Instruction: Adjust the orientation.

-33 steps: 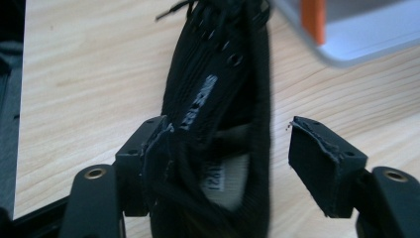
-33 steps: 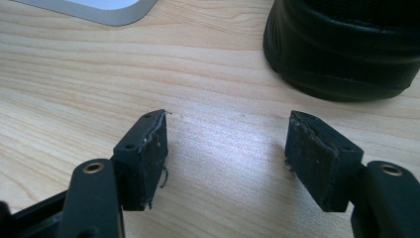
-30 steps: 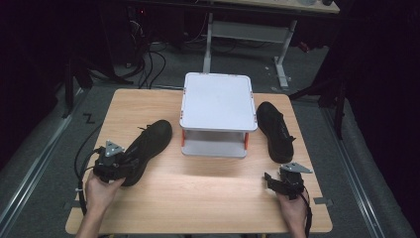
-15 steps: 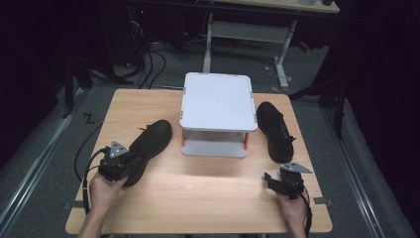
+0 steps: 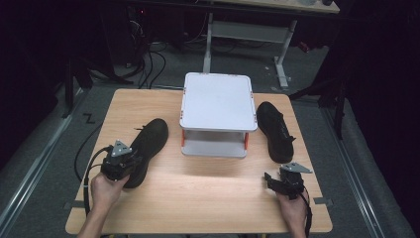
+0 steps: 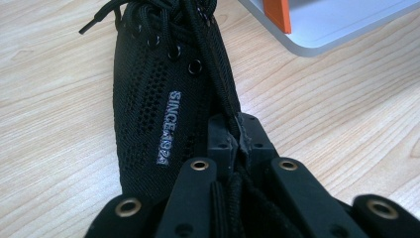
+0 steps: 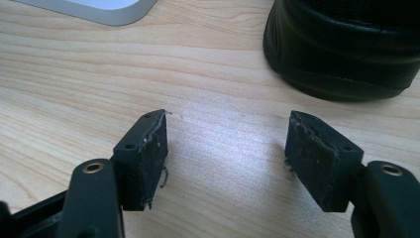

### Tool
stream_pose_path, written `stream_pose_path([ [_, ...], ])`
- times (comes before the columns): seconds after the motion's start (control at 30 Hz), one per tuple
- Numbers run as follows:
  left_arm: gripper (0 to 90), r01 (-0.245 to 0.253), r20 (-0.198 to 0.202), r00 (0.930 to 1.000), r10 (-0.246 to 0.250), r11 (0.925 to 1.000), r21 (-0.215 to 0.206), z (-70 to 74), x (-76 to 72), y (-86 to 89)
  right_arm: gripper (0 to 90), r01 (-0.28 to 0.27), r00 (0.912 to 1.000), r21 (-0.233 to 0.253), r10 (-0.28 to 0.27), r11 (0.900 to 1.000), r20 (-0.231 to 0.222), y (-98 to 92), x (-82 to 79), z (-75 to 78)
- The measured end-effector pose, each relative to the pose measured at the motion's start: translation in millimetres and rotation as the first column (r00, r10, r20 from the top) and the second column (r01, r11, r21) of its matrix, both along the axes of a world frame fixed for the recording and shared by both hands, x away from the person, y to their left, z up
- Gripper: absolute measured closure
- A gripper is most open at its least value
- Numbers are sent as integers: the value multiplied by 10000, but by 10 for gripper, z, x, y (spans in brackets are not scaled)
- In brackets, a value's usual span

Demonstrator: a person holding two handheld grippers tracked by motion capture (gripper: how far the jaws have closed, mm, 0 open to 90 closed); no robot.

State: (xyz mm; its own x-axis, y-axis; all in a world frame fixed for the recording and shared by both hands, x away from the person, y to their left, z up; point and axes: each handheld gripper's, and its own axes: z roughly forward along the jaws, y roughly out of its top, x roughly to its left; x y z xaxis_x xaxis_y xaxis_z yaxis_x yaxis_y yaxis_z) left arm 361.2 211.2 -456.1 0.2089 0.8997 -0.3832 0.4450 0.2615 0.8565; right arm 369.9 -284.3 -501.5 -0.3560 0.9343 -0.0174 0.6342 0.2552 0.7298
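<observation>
A black mesh shoe (image 5: 148, 141) lies left of the white stand, toe pointing away; its side reads "SINCE 1924" (image 6: 167, 126). My left gripper (image 5: 124, 161) is at the shoe's near end. In the left gripper view its jaws (image 6: 237, 144) are shut on a thin black edge of the shoe, under the laces. A second black shoe (image 5: 273, 130) lies right of the stand. My right gripper (image 5: 271, 181) rests open on the table just short of that shoe's heel (image 7: 346, 44), with bare wood between its fingers (image 7: 225, 148).
A white two-level stand (image 5: 218, 101) with orange posts sits at the table's middle back; its base corner (image 6: 337, 25) is close to the left shoe. The wooden table (image 5: 208, 198) ends near both hands. Cables and a desk frame lie on the floor beyond.
The left gripper has crept slightly right and forward onto the shoe's near end. The right gripper and both shoes stay where they were.
</observation>
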Motion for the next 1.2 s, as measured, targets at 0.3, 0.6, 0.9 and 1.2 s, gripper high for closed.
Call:
stream_pose_path([
  [0.3, 857, 18, 319, 9995, -16, 10000, -48, 58, -31, -126, 332, 3, 10000, 0, -3, 10000, 2, 0, 0, 0],
  [0.6, 858, -57, 571, 9983, 69, 9998, -207, 178, -91, -150, 332, 5, 10000, 0, -5, 10000, 2, 0, 1, 0],
  [0.9, 858, 62, 675, 9977, -33, 9990, -432, 275, -212, -173, 331, 4, 10000, 1, -4, 10000, 2, 0, 1, 0],
  [1.2, 857, 227, 907, 9957, -193, 9991, -368, 356, -417, -254, 331, 7, 10000, 2, -7, 10000, -2, 0, 0, 0],
])
